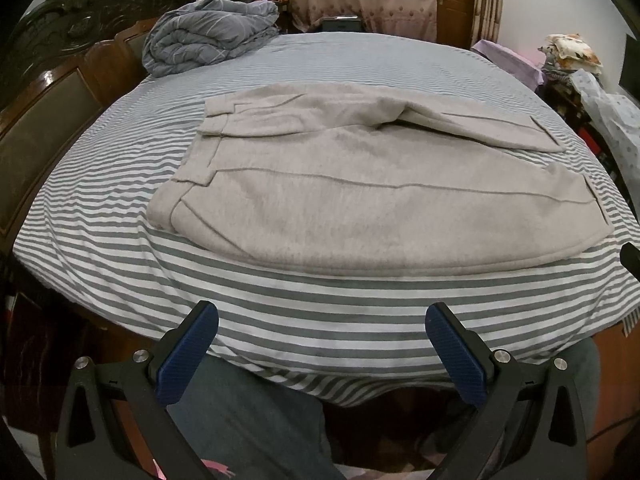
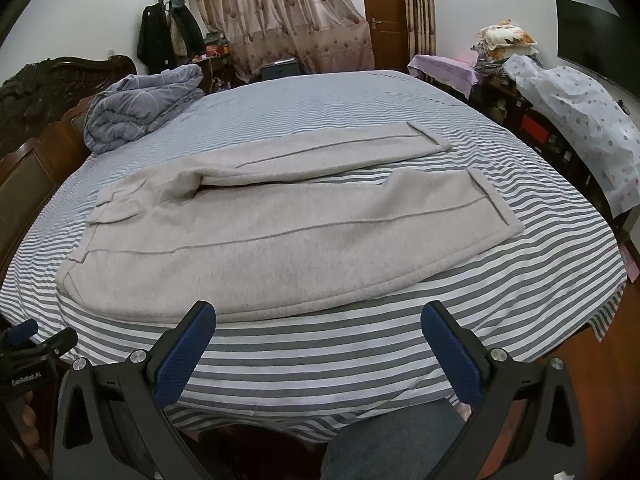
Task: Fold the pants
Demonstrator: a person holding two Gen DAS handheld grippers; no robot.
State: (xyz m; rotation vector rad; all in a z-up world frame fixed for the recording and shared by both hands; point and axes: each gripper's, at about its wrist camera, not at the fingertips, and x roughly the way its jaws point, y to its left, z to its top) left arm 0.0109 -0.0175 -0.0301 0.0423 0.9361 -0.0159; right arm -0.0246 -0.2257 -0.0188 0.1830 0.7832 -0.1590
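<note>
Flatly spread, the pants (image 1: pixel 320 184) lie unfolded across the striped bed (image 1: pixel 304 320), waist toward the wooden headboard (image 1: pixel 52 120), legs splayed apart. Their fabric is soft, pale grey fleece with raised seams and cuffed hems. Left tool (image 1: pixel 322 354) and right tool (image 2: pixel 318 352) both hang spread apart, empty, short of the near edge.

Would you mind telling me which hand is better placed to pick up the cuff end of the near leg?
Probably the right. In its view the near cuff of the pants lies ahead-right of the open right tongs; the left tongs face the waistband.
</note>
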